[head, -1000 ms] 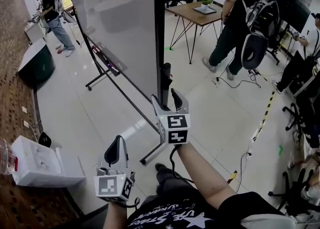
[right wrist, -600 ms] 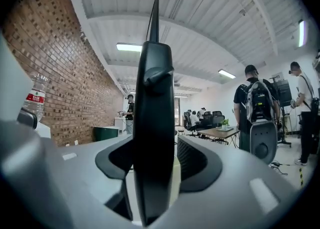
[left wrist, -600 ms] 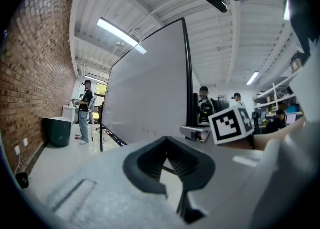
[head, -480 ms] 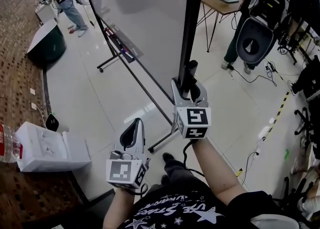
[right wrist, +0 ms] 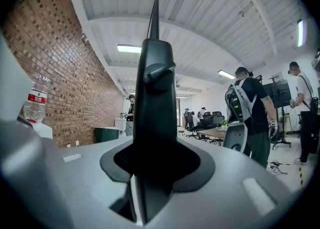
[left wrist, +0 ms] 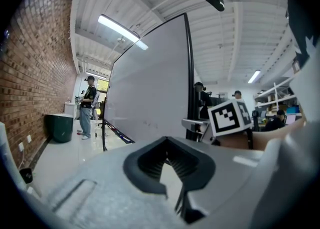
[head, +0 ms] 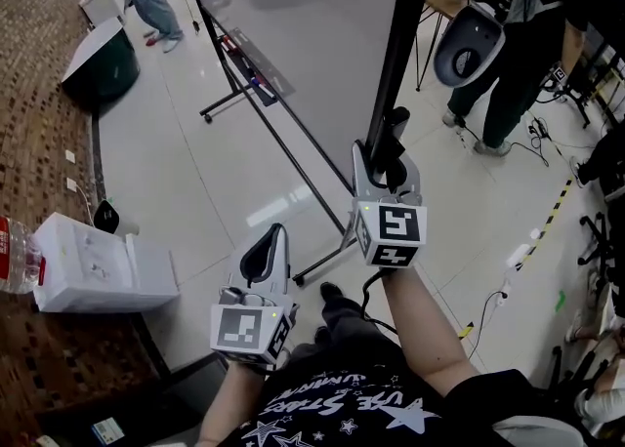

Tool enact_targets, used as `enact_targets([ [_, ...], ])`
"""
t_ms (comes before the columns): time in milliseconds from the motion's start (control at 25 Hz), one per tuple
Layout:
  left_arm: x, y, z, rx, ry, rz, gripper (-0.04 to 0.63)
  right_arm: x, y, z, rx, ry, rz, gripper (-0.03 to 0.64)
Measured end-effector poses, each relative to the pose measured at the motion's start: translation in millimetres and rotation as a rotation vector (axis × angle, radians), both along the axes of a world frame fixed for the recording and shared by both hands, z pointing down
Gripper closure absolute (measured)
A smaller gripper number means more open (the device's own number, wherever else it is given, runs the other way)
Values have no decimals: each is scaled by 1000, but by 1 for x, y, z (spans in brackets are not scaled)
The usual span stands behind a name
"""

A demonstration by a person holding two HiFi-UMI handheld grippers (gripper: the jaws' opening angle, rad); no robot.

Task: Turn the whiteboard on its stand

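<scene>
The whiteboard stands tall on its rolling stand, its black side post right in front of me. A black handle sticks out of that post. My right gripper is around this handle, jaws closing, and the handle fills the space between the pads. My left gripper hangs lower and to the left, shut and empty, clear of the board. From the left gripper view the whiteboard is seen face on, with the right gripper's marker cube beside the post.
The stand's floor bars run across the tiles under the board. A white box and a bottle sit at the left wall, a dark green bin farther back. A person with a backpack stands at the right, near cables.
The right gripper has moved up to the post's handle and its jaws have narrowed around it. The board now looms closer. The left gripper stays shut and low.
</scene>
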State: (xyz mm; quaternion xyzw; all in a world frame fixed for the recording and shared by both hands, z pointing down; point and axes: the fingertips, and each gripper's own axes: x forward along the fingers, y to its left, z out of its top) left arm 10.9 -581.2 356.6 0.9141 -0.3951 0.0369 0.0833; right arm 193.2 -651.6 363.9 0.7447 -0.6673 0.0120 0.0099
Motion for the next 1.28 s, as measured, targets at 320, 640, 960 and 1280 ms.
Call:
enact_targets([
  [320,-18,31,3,-18,0,-11,589,-7,47,-12,10,2,5,451],
  [640,-27,84,22,-62,-23,-52,589,-17,110,-14,2,-4,5,446],
  [960,-41,176,24,-39,-38,-203,589,-37,185,-16,22,-17,-2,445],
  [1280,-69,258,26,-56,-61,-314,589,-54,236,-11,-5,-14,-24,443],
])
